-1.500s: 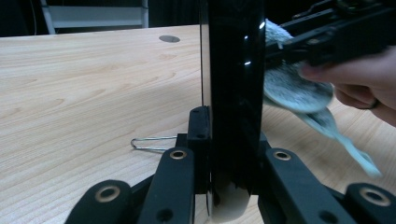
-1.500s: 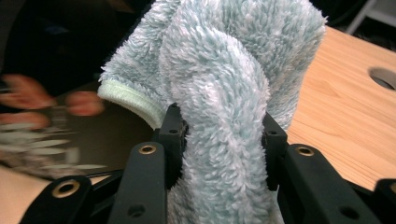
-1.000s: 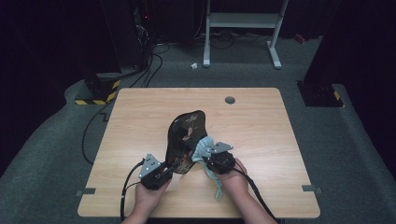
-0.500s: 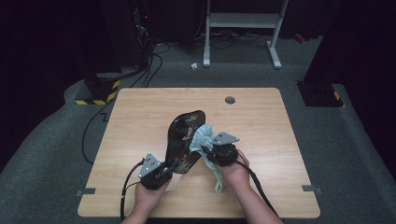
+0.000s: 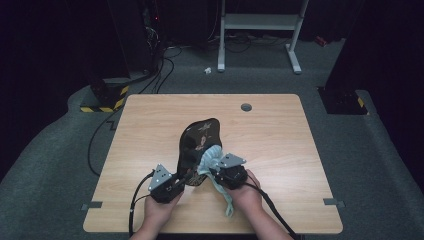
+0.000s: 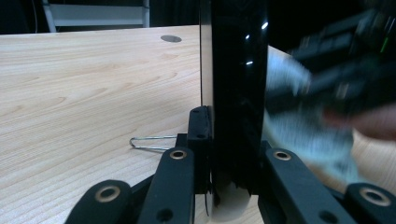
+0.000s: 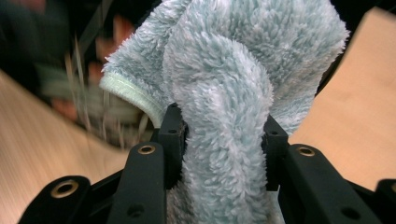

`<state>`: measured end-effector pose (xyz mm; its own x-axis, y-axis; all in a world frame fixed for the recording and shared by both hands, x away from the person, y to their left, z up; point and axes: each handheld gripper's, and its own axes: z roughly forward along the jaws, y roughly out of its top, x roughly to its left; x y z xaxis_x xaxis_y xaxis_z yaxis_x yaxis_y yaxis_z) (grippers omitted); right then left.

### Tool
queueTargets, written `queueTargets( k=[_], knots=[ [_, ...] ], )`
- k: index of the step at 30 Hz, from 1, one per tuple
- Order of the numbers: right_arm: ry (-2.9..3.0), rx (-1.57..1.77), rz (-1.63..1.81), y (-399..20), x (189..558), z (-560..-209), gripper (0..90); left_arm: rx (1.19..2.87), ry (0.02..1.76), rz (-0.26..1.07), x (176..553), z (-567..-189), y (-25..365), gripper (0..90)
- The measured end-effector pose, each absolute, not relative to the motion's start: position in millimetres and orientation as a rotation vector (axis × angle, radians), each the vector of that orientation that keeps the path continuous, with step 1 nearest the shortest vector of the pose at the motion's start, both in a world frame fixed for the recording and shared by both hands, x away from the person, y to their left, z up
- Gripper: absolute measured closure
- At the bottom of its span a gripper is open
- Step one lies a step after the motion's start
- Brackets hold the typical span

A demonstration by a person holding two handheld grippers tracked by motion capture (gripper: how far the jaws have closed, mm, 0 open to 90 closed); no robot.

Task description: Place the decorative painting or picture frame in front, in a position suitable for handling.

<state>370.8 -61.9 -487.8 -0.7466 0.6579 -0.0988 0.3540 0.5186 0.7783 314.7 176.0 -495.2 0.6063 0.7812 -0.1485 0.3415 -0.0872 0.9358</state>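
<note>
A glossy black plate (image 5: 200, 140) with a floral pattern stands tilted on its edge at the front middle of the table. My left gripper (image 5: 184, 178) is shut on its lower rim. In the left gripper view the plate (image 6: 233, 84) is edge-on between my left gripper's (image 6: 231, 156) jaws. My right gripper (image 5: 214, 169) is shut on a fluffy light-blue cloth (image 5: 212, 156), which presses on the plate's right face; a tail hangs toward the person. In the right gripper view the cloth (image 7: 224, 84) bulges out of the right gripper (image 7: 224, 135). Blurred, the cloth (image 6: 303, 130) lies beside the plate.
The wooden table (image 5: 150, 125) has a round cable hole (image 5: 246, 107) near its far edge. A thin wire clip (image 6: 152, 142) lies on the wood left of the plate. Cables and a metal stand foot (image 5: 295, 60) lie on the floor beyond the table.
My right gripper swept the cloth up along the plate's face and back down toward the person. The left gripper and the plate have stayed put.
</note>
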Motion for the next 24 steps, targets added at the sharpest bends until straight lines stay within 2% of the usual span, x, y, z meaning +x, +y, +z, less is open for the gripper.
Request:
queueTargets(
  k=[4,7,19,24],
  knots=[
    [2.436,0.843,1.034,-60,365,-510,63.0,1.678,0.941,0.475,315,-495,176,79.6],
    [2.435,0.811,1.008,-57,362,-509,62.9,1.678,0.944,0.475,315,-495,176,79.6],
    [2.276,0.773,1.167,-56,365,-444,62.7,1.678,0.942,0.474,315,-495,176,79.6],
    [2.267,0.772,1.174,-55,365,-440,62.7,1.676,0.946,0.471,315,-495,176,79.6]
  ],
)
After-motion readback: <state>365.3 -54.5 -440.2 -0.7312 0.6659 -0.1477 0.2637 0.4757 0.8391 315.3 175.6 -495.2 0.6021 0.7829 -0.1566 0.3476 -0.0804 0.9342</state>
